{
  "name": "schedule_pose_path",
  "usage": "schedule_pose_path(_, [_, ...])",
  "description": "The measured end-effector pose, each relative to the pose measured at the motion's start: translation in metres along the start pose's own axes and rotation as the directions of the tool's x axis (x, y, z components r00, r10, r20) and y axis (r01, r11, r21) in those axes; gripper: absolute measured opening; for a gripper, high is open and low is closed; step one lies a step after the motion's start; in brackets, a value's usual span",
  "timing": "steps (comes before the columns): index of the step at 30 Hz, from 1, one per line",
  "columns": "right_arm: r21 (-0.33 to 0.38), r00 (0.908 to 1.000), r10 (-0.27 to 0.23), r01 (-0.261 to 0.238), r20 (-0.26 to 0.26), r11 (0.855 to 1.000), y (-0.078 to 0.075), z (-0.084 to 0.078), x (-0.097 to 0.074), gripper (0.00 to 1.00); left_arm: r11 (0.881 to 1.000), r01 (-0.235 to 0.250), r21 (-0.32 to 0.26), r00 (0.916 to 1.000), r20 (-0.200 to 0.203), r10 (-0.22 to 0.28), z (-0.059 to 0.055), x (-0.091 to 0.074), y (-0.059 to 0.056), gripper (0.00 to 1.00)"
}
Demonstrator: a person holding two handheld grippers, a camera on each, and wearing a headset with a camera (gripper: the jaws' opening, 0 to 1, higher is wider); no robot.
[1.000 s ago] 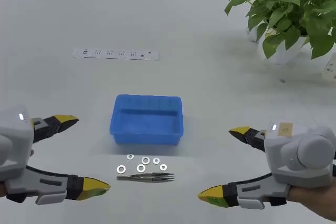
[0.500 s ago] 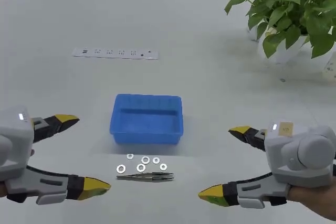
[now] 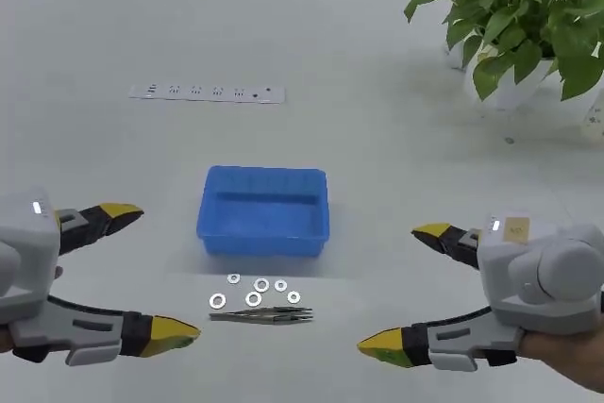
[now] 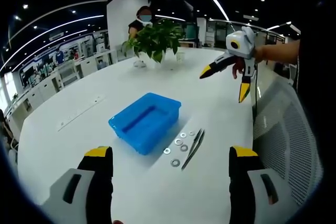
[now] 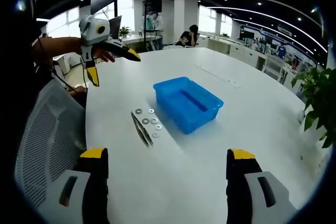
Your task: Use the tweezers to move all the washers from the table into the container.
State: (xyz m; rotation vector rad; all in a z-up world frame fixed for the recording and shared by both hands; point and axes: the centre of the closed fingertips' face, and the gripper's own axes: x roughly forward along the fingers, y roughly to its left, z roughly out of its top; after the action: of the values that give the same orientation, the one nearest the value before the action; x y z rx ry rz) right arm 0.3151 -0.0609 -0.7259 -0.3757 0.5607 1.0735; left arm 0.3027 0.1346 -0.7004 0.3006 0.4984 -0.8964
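Six washers [image 3: 261, 287] are laid beside one pair of tweezers [image 3: 261, 317], near one blue container [image 3: 261, 241]. The left gripper [image 3: 168, 274] and the right gripper [image 3: 389, 290] are held wide open, empty.

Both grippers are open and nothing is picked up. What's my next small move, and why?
Probably bring the right gripper down to the tweezers: they lie untouched beside the washers, which sit on the table outside the blue container, and that gripper's jaws stand open.

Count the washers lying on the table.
6: three washers in a row nearer the blue container, three more right beside the tweezers. None seems hidden.
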Motion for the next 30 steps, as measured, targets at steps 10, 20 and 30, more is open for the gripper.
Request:
schedule_pose_path(10, [0.001, 1.0, 0.004, -0.004, 0.003, 1.0, -0.001, 0.0001, 0.0017, 0.94, 1.0, -0.004, -0.007, 1.0, 0.006, 0.004, 0.0007, -0.0009, 0.002, 0.98])
schedule_pose_path(20, [-0.017, 1.0, 0.002, -0.002, -0.003, 1.0, -0.0039, 0.0008, 0.0033, 0.92, 1.0, -0.007, 0.006, 1.0, 0.0, 0.007, -0.0015, -0.0016, 0.0024, 0.98])
schedule_pose_path(30, [-0.069, 0.9998, 0.017, -0.017, -0.01, 0.997, -0.0059, 0.0048, 0.0084, 0.87, 1.0, 0.001, 0.026, 0.9999, -0.012, 0.0, -0.0046, 0.0018, -0.0003, 0.91])
